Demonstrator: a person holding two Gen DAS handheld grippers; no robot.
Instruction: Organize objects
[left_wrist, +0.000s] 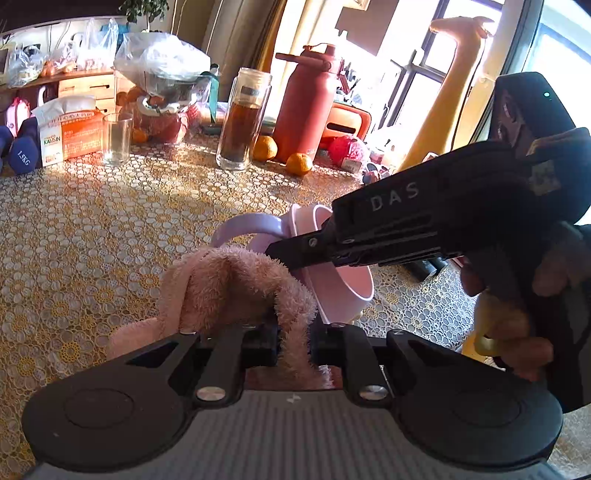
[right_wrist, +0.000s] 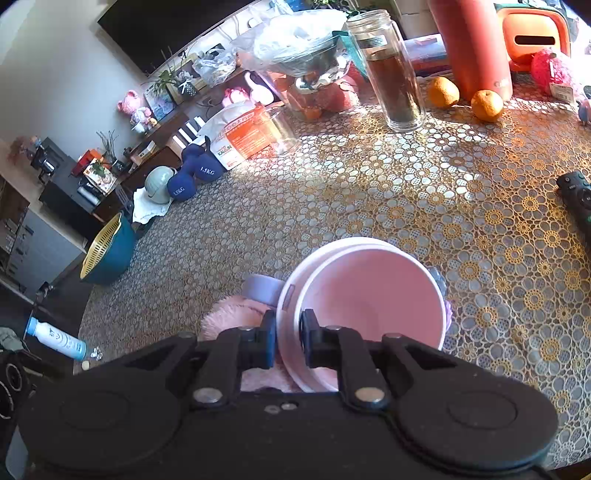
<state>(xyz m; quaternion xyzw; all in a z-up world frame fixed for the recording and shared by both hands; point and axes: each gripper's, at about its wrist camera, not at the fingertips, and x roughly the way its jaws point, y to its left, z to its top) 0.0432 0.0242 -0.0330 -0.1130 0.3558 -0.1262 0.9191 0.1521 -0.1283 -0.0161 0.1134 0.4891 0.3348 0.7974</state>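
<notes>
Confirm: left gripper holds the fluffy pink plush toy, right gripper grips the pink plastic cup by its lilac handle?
Not quite. The right gripper pinches the pink plastic cup by its rim wall, not the lilac handle; the right wrist view shows it. The left gripper does hold the fluffy pink plush toy.

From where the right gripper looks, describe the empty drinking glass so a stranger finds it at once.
Start at the tall red thermos at the table's far edge and go left past the tea-filled glass bottle. The empty drinking glass stands against the orange-and-white tissue box. It alone is short, clear, lidless and empty.
</notes>
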